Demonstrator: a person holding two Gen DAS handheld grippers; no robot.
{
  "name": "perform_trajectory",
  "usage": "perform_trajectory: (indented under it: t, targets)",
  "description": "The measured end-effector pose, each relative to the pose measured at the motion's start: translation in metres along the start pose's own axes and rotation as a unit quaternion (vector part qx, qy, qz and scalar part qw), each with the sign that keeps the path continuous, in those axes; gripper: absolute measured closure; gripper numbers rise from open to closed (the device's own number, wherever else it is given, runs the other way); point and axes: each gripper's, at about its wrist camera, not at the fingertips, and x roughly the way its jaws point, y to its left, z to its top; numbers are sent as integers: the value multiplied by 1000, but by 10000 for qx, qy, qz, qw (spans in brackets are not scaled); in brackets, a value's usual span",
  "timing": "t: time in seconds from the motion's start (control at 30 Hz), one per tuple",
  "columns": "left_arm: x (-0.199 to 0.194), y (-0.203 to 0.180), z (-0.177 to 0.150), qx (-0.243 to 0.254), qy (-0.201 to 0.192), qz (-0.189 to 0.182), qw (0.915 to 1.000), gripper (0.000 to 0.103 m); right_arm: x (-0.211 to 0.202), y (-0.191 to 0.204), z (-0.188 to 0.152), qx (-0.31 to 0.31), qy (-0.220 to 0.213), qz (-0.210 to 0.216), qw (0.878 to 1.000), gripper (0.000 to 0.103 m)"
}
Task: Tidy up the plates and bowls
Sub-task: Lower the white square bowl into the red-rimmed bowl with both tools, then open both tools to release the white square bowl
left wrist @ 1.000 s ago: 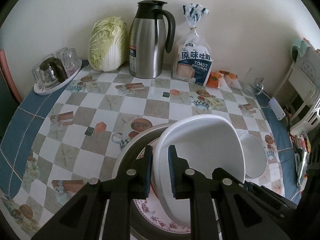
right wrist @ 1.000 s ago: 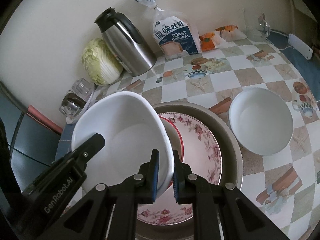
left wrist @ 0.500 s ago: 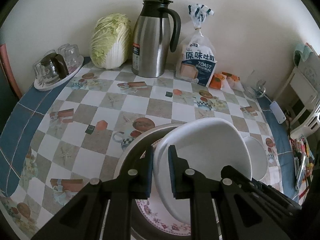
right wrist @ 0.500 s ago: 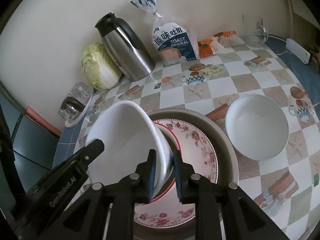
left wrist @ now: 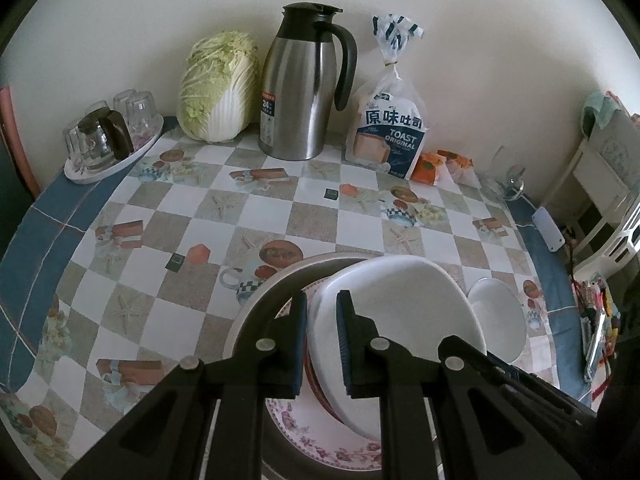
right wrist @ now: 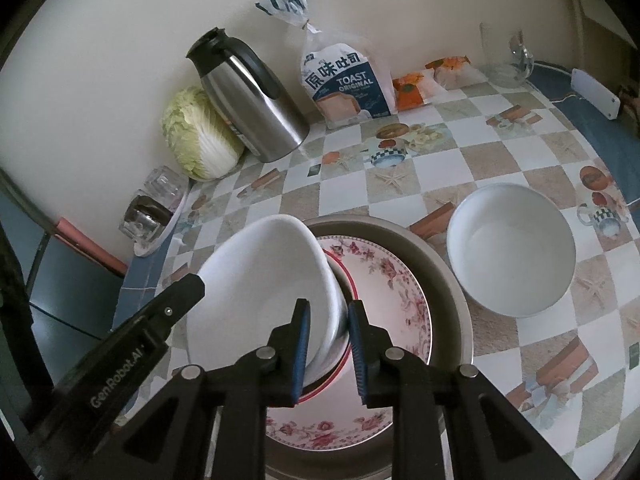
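- Left wrist view: the left gripper point(left wrist: 322, 334) is clenched on the rim of a tilted white bowl point(left wrist: 404, 312), one blue-padded finger on each side of the wall, at about 6 o'clock in the frame.
- The white bowl leans over a red-rimmed bowl point(left wrist: 314, 376), only a sliver of which shows below the fingers; that sits on a floral plate point(left wrist: 320, 436), itself inside a large grey plate point(left wrist: 256, 320). The gripper body hides much of both plates.
- A second white bowl point(left wrist: 502, 320) stands at 4 o'clock, partly covered by the tilted one.
- At 12 o'clock, along the wall, stand a napa cabbage point(left wrist: 218, 86), a steel thermos jug point(left wrist: 298, 88) and a toast bag point(left wrist: 390, 128); a tray of upturned glasses point(left wrist: 106, 136) sits at 10 o'clock on the checked tablecloth point(left wrist: 168, 216).
- Right wrist view: the right gripper point(right wrist: 328, 340) straddles the near rim of the same white bowl point(right wrist: 260, 280), its fingers spread with visible gaps to the wall, so it looks released, not pinching.
- The left gripper point(right wrist: 132, 344) enters from 8 o'clock; its tips are hidden behind the bowl.
- The red-rimmed bowl point(right wrist: 346, 280), floral plate point(right wrist: 396, 296) and grey plate point(right wrist: 440, 272) lie stacked at centre; the second white bowl point(right wrist: 512, 256) rests alone at 3 o'clock, just beside the grey plate.
- A clear glass jug point(right wrist: 506, 56) at 1 o'clock is hard to make out.
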Motion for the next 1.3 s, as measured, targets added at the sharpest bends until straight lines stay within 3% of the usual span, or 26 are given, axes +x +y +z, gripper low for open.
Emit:
perform_trajectory:
  t: [0.5,0.53,0.6,0.63,0.67,0.73,0.87,0.93,1.03,1.3]
  targets:
    - [-17,4,4,7,-176,-11,9998,87,-15,-1,4,59,-199,106,9997,81]
    - [-19,4,5,-17,-190,-10,9998,84,-18,-1,4,60,-233,114,9996,81]
    - [-21,7,6,-63,-191,-7,9998,68,-22,-2,5,81,-278,102,9995,81]
    - [-21,9,7,-112,-191,23,9998,53,-23,-3,6,95,-290,78,9995,75]
    - [-22,11,7,-141,-196,56,9997,46,-24,-4,6,108,-297,77,9995,65]
    - [-23,14,8,-224,-206,222,9993,42,-26,-6,6,129,-325,45,9994,57]
    - [-26,25,8,-432,-234,380,9981,24,-28,-12,9,237,-390,-26,9990,38]
    - [-27,27,8,-466,-258,491,9974,21,-29,-15,9,275,-422,-4,9987,35]
    - [-28,32,7,-558,-272,663,9959,13,-31,-17,9,324,-495,-22,9982,22]
    - [-33,47,6,-885,-323,870,9917,11,-34,-19,9,404,-498,25,9979,2]
